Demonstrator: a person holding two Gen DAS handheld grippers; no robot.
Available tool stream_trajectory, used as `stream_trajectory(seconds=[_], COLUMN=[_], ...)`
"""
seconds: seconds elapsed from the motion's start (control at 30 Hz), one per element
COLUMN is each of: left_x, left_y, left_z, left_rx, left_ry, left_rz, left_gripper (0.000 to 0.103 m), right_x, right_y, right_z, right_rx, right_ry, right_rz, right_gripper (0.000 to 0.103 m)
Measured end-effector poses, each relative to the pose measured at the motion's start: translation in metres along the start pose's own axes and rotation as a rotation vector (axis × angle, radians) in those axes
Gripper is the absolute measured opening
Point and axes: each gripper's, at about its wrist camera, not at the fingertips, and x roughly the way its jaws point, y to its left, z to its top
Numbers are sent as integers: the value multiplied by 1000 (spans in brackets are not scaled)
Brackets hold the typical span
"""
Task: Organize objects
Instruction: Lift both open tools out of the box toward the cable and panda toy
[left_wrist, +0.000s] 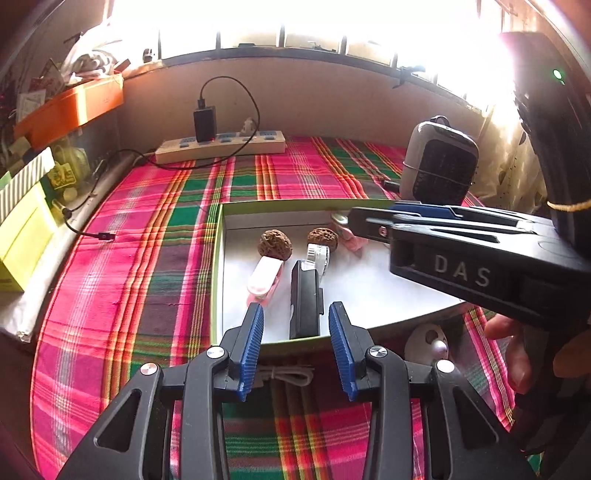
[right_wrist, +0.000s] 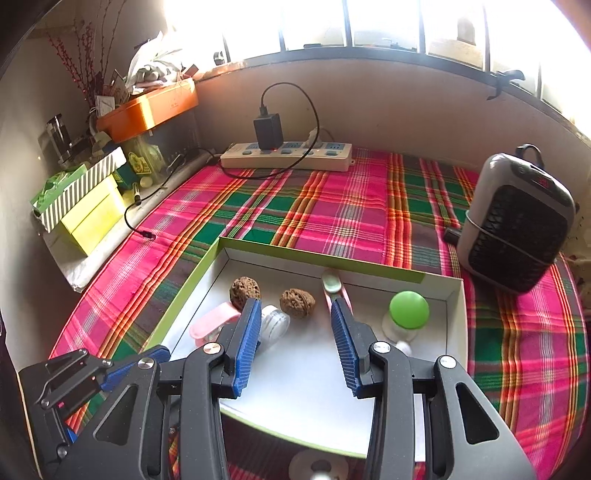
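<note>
Both grippers hovering over the box, holding nothing.

The left gripper (left_wrist: 296, 314) and right gripper (right_wrist: 293, 314) are hanging with fingers released above the green-rimmed box (right_wrist: 332, 258) on the plaid cloth (right_wrist: 351, 214), where two walnuts (right_wrist: 297, 302), a black device (left_wrist: 304, 299) and a green-capped bottle (right_wrist: 408, 310) are lying.

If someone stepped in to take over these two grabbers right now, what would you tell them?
Left gripper: open, empty, above the tray's near edge.
Right gripper: open, empty, above the tray's middle.
In the tray: two walnuts, pink case, black device, clear tape roll, pink spoon, green-capped piece.
Done: those seven things are boxed.
Left: a white cable and a white round item lie on the cloth in front of the tray; probably next.
</note>
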Motion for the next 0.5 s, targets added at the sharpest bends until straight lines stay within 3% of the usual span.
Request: stream_trajectory(seconds=[0.5], left_x=[-29], left_y=[25], left_z=[-19], left_rx=[-57], left_ry=[-29], left_rz=[24], left_gripper=[35], right_x=[-42], right_y=[-12], right_z=[-39], right_rx=[46], right_ry=[-35], right_rz=[-80], right_gripper=[41])
